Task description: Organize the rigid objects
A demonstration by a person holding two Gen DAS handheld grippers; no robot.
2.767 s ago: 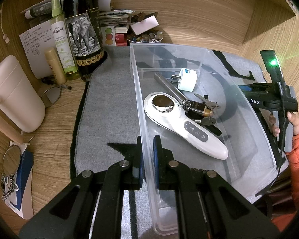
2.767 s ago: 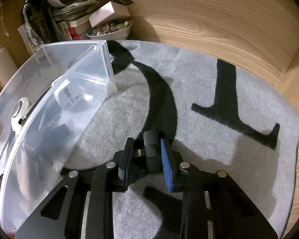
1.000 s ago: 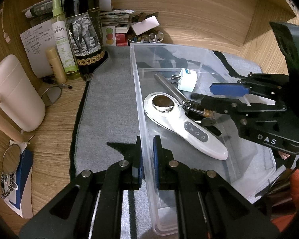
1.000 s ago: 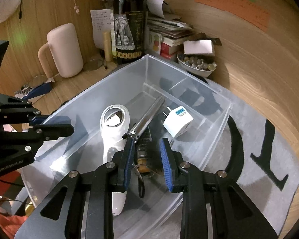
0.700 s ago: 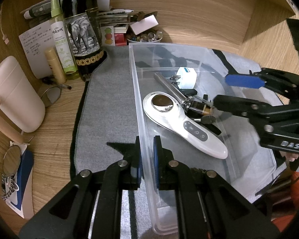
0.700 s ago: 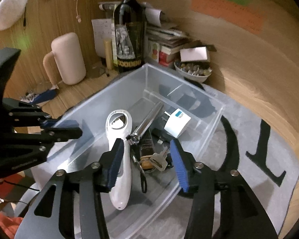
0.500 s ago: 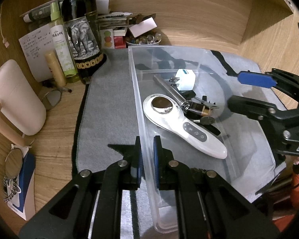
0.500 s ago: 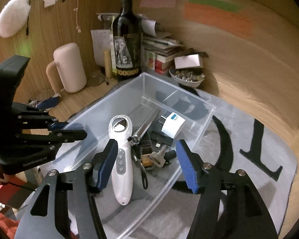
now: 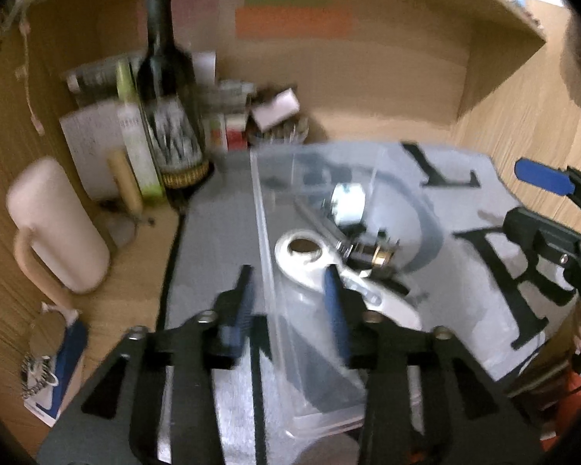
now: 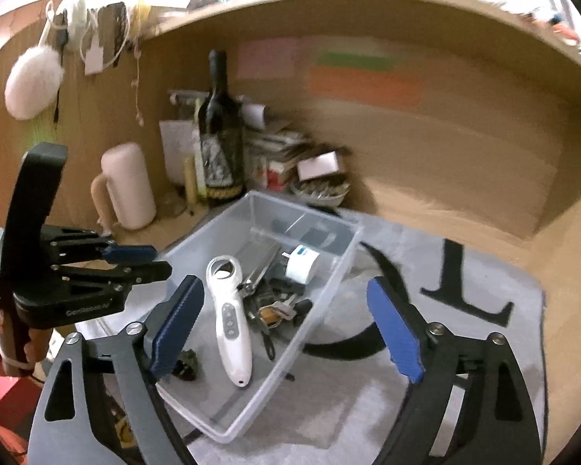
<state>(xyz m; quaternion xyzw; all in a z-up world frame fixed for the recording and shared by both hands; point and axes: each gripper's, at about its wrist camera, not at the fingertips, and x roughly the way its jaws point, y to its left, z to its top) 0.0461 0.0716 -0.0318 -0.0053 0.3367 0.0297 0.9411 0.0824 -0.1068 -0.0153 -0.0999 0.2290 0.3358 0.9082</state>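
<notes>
Nearest, the left gripper has its jaws released, one finger on each side of the bin's near long wall, touching nothing that can be made out; that view is blurred. Likewise the right gripper hangs with jaws spread wide and empty, above the bin and the mat.

Inside the clear bin lies a white handheld device, its round window end pointing toward the far wall. Just beside it, to the right, sits a dark tangle of small things with a key among them, and a metal tube runs diagonally past the device's head. Further in, a white plug adapter rests against that tube's far end, near a divider.

Beyond the bin, on the wooden bench, stand a pale mug, a wine bottle and a bowl beside stacked books. Coloured notes hang on the back wall.
</notes>
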